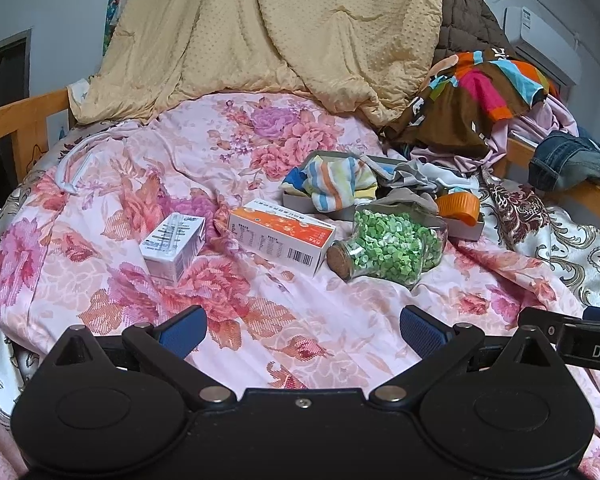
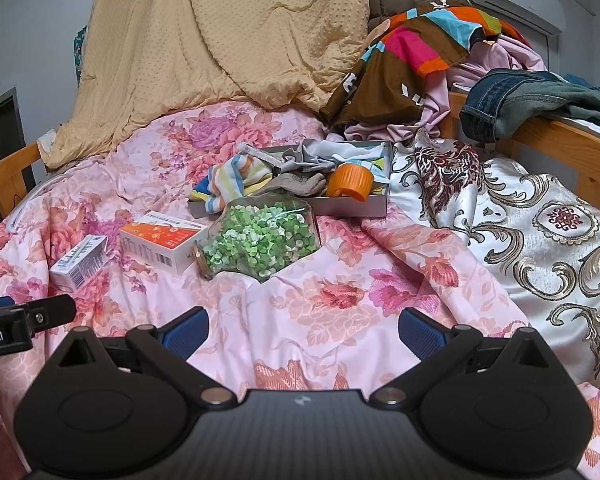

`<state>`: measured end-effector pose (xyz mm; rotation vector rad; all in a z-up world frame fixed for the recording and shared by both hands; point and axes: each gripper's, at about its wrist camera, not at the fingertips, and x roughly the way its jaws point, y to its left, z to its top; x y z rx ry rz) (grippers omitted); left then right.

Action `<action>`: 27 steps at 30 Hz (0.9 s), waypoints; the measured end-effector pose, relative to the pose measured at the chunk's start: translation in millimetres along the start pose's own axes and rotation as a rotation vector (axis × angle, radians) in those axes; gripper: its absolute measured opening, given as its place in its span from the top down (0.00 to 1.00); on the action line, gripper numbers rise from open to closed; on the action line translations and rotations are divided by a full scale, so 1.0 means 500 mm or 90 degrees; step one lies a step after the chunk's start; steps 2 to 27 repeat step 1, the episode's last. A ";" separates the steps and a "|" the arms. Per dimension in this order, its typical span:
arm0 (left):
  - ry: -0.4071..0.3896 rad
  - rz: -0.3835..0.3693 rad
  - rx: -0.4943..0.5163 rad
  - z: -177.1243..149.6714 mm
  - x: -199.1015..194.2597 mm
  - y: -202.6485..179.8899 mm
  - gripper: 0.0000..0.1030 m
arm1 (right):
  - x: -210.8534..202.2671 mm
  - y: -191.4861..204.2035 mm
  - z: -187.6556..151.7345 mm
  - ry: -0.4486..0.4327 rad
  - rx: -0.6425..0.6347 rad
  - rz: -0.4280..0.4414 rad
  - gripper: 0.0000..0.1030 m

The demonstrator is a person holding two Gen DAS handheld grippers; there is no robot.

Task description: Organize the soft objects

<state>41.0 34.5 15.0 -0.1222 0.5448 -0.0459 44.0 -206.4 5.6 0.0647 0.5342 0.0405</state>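
Observation:
A grey tray (image 2: 352, 205) on the floral bedspread holds a striped sock (image 2: 230, 182), grey cloth (image 2: 304, 160), a beige sock (image 2: 296, 184) and an orange cap (image 2: 350, 182). The tray (image 1: 296, 202), striped sock (image 1: 334, 184) and orange cap (image 1: 460, 206) also show in the left wrist view. My left gripper (image 1: 302, 330) is open and empty, low over the bedspread, well short of the tray. My right gripper (image 2: 302, 330) is open and empty, also short of the tray.
A glass bottle of green paper stars (image 2: 256, 242) lies in front of the tray, with an orange-white box (image 2: 162, 242) and a small white carton (image 2: 80, 264) to its left. A yellow quilt (image 2: 220, 40), colourful clothes (image 2: 412, 52) and jeans (image 2: 520, 100) pile at the back.

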 end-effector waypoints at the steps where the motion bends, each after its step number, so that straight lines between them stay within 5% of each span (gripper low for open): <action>1: 0.002 0.000 -0.005 0.000 -0.002 0.004 0.01 | -0.001 0.000 -0.001 0.001 0.000 0.001 0.00; 27: 0.002 0.000 -0.005 0.000 -0.002 0.004 0.01 | -0.001 0.000 -0.001 0.001 0.000 0.001 0.00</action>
